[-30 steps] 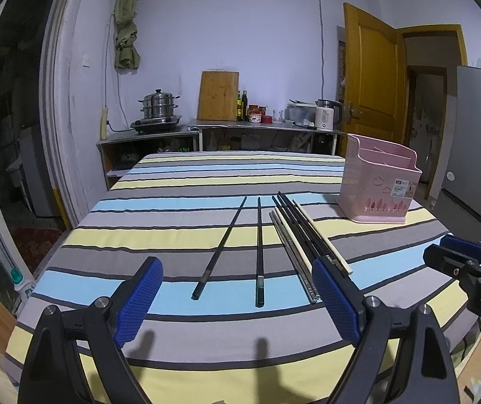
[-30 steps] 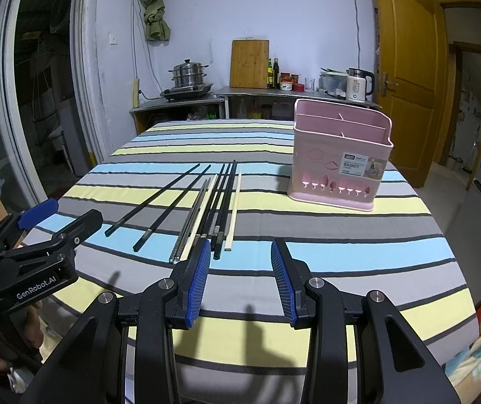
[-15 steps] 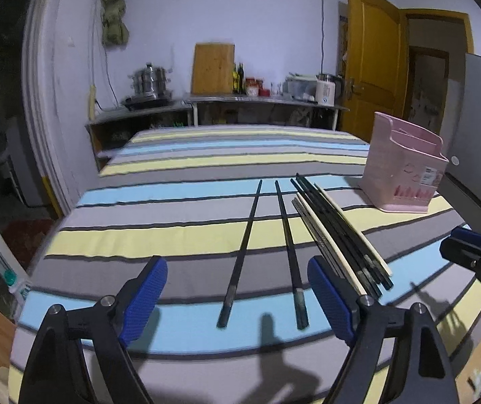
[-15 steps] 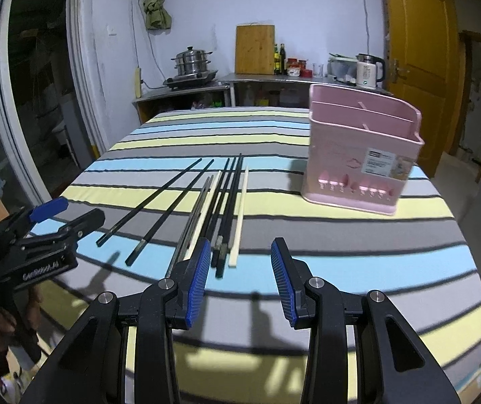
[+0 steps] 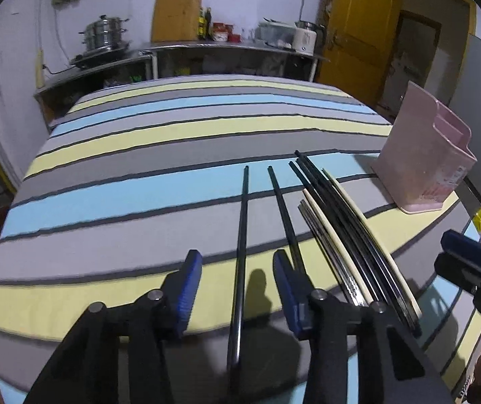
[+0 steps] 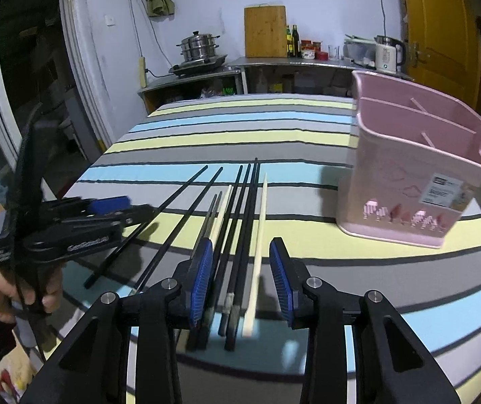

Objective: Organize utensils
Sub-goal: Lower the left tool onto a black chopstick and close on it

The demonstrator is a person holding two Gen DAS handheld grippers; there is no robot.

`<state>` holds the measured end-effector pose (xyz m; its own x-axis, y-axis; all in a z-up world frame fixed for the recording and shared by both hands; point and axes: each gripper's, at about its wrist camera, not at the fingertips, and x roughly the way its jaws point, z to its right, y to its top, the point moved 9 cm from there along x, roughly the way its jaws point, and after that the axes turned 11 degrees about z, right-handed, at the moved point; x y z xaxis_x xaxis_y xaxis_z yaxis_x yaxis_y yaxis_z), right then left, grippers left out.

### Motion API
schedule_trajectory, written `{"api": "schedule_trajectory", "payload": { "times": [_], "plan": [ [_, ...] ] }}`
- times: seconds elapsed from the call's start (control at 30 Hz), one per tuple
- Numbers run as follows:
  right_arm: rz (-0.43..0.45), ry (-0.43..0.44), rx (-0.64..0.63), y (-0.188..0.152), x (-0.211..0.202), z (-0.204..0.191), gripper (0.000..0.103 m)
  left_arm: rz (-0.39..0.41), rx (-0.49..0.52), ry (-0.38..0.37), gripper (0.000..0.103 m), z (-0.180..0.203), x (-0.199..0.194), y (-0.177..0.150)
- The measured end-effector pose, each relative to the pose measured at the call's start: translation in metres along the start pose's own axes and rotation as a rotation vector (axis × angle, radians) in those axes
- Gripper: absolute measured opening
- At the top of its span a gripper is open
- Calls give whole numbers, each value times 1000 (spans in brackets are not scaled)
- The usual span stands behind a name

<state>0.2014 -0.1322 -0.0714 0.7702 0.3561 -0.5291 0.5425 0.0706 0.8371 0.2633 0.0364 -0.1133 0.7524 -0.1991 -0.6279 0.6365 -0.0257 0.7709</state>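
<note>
Several chopsticks lie lengthwise on the striped tablecloth [image 5: 139,175]. My left gripper [image 5: 237,289] is open, its blue pads straddling the leftmost black chopstick [image 5: 240,235]; a second black one [image 5: 282,208] lies by the right pad. My right gripper [image 6: 240,276] is open over the bundle of black, metal and cream chopsticks [image 6: 240,235], with the cream chopstick [image 6: 259,235] between its pads. The pink utensil basket [image 6: 409,181] stands upright and empty at the right, also in the left wrist view [image 5: 425,161]. Neither gripper holds anything.
The left gripper and the hand holding it show at the left of the right wrist view [image 6: 55,232]. A counter [image 6: 274,64] with a steamer pot, cutting board, bottles and kettle stands behind the table. A yellow door [image 5: 355,33] is at the far right.
Both grippers moved forward and down over the chopsticks. The left gripper's pads have narrowed around the leftmost black chopstick. The right gripper now straddles the bundle.
</note>
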Motion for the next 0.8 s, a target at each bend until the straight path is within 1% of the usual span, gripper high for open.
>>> {"api": "schedule_trajectory", "payload": {
  "times": [0.07,0.2,0.27,0.37,0.53,0.63,0.8],
  "plan": [
    [-11,4,3,-1,6,0,36,-16,17,-13,37,4,10,2],
    [-32,10,13,-3,16,0,34,-58,55,3,23,9,30,2],
    [-38,10,15,-3,18,0,33,-54,68,22,17,7,32,4],
    [-44,16,25,-1,22,-1,33,-59,62,39,5,1,34,7],
    [-46,31,27,9,30,-8,31,-56,7,69,5,-22,27,5],
    [-57,48,29,13,40,-16,29,-51,-49,83,5,-40,19,3],
    [-107,96,40,14,65,-33,23,-50,-106,95,5,-62,7,-2]
  ]
}}
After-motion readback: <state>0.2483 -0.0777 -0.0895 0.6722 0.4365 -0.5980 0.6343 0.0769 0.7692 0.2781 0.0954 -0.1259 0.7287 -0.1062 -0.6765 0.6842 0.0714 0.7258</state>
